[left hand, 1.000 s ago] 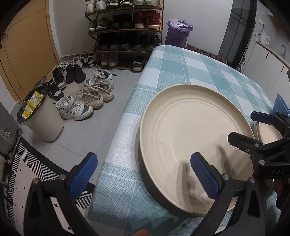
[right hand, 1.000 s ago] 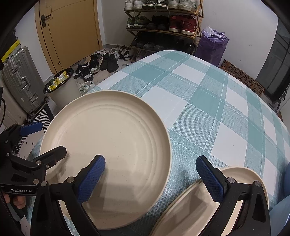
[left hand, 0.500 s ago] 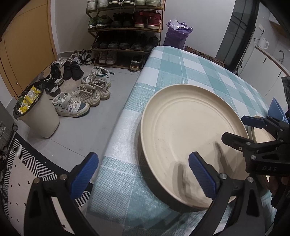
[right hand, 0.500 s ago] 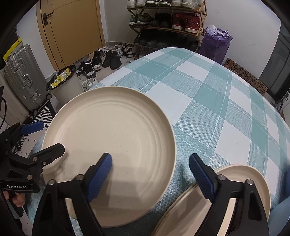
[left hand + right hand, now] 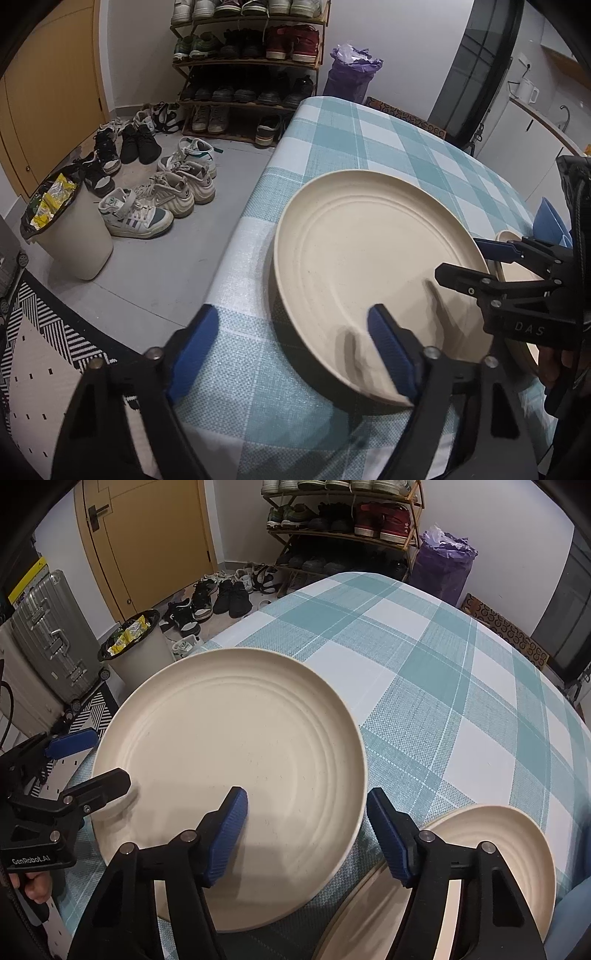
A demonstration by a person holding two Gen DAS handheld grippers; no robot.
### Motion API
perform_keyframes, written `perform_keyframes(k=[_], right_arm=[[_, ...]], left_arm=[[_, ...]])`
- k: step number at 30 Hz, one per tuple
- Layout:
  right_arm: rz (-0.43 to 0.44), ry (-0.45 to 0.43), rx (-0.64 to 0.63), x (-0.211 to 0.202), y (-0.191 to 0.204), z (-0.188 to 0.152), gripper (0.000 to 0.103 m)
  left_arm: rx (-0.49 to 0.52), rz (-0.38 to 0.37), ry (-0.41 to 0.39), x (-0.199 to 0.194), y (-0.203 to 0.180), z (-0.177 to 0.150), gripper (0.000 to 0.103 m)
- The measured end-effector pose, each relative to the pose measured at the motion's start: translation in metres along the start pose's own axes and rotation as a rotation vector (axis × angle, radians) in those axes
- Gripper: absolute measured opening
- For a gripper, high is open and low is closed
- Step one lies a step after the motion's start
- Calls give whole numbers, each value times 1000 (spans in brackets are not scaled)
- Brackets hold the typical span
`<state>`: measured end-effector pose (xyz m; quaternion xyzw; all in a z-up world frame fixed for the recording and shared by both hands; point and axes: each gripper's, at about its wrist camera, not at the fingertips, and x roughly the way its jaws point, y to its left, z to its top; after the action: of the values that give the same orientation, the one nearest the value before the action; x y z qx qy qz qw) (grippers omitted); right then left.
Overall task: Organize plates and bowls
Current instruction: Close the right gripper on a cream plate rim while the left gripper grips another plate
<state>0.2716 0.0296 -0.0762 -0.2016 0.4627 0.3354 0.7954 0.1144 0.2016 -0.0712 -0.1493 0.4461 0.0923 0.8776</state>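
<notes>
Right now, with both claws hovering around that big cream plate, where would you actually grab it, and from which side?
I'd pinch the raised rim of the big cream plate at its near edge, with one finger above and one under the lip. It lies flat on the checked tablecloth, so only the rim offers a hold. The right claw already straddles that edge, open; the left claw is open as well.

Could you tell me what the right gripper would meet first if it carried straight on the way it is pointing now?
Most likely the near right rim of the big plate: the open right gripper straddles that edge, one finger over the plate, the other over the tablecloth. Its height above the rim is unclear.
</notes>
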Motion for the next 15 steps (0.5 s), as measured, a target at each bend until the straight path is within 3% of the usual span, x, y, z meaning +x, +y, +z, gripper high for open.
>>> perform_keyframes(k=[7,9,15], right_arm=[[-1,-1,2,-2,0,-1,63],[-2,-2,6,-2,-1,-1,61],[-8,-6,10,-5,-3,-3,53]], left_arm=[[2,-25,15,1,-3,-2,60],[5,-31,16,1,-4,-3,49],[10,-54,21,1,-8,-4,39]])
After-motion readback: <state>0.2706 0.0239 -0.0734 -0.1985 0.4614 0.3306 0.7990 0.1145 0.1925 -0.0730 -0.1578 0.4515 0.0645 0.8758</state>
